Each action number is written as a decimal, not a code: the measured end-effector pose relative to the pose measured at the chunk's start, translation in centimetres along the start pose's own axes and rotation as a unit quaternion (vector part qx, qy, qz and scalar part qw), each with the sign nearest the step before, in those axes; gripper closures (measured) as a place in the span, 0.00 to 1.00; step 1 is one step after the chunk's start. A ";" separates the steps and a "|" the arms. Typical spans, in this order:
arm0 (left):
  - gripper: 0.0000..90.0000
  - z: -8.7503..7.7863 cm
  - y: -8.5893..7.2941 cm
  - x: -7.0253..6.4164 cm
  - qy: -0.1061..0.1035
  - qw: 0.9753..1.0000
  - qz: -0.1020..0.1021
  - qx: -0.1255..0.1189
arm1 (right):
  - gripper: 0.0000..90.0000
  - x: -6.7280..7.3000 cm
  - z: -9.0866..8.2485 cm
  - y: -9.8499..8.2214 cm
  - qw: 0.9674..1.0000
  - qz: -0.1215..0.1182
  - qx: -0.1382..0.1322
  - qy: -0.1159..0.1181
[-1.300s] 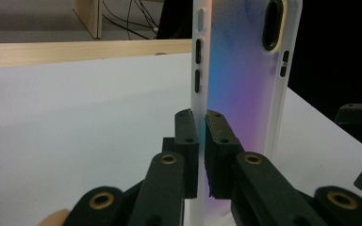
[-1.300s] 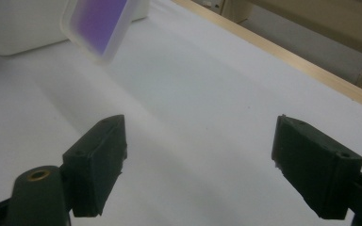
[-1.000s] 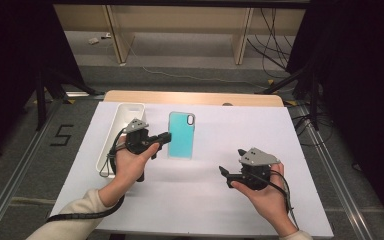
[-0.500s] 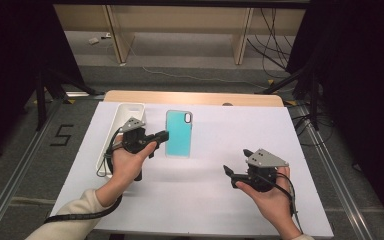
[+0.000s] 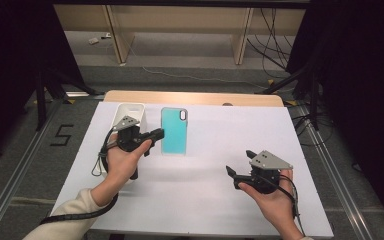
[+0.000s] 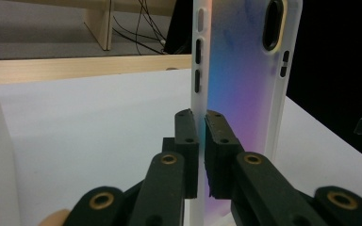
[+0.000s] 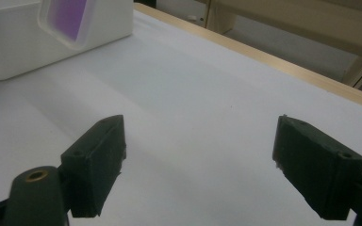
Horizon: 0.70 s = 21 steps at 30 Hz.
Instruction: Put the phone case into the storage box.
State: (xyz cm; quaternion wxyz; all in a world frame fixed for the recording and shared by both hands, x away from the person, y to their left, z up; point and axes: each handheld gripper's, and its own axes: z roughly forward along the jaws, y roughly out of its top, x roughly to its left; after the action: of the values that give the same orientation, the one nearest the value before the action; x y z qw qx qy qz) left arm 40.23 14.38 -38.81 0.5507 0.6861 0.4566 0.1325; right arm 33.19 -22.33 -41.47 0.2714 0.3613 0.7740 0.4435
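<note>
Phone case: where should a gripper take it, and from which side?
By its thin left long edge, coming from the left: the case lies flat, so only its rim fits between jaws. The left gripper is already closed there, below the button cutouts.

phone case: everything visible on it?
The phone case is teal seen from above, iridescent blue-purple with a translucent white rim up close. It looks like soft plastic, with an oval camera cutout and side button slots. It lies flat on the white table, beside the white tray. The left gripper is pinching its left edge.
</note>
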 end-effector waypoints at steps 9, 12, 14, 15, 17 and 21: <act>0.94 -0.5 0.0 0.4 0.006 1.000 -0.004 -0.003 | 0.21 0.0 -0.2 -0.2 1.000 0.009 0.004 0.004; 0.94 -0.7 0.1 0.7 0.005 1.000 0.002 -0.004 | 0.21 -0.1 -0.2 -0.4 1.000 0.002 -0.001 -0.004; 0.94 -0.8 0.2 0.7 0.004 1.000 0.005 -0.002 | 0.21 -0.1 -0.2 -0.4 1.000 0.001 -0.001 -0.005; 0.94 -0.8 0.2 0.7 0.005 1.000 0.002 -0.004 | 0.21 -0.1 -0.2 -0.4 1.000 0.001 0.001 -0.004; 0.94 -0.9 0.3 0.9 0.003 1.000 0.007 -0.005 | 0.21 -0.1 -0.2 -0.4 1.000 0.004 0.000 -0.004; 0.94 -1.1 0.4 1.1 0.005 1.000 0.012 -0.008 | 0.21 -0.1 -0.2 -0.4 1.000 0.005 0.000 -0.005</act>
State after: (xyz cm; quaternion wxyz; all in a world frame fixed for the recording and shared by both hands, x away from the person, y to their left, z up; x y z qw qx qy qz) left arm 40.25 15.92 -38.46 0.5522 0.6863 0.4502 0.1464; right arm 32.98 -22.66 -41.73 0.2729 0.3669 0.7709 0.4434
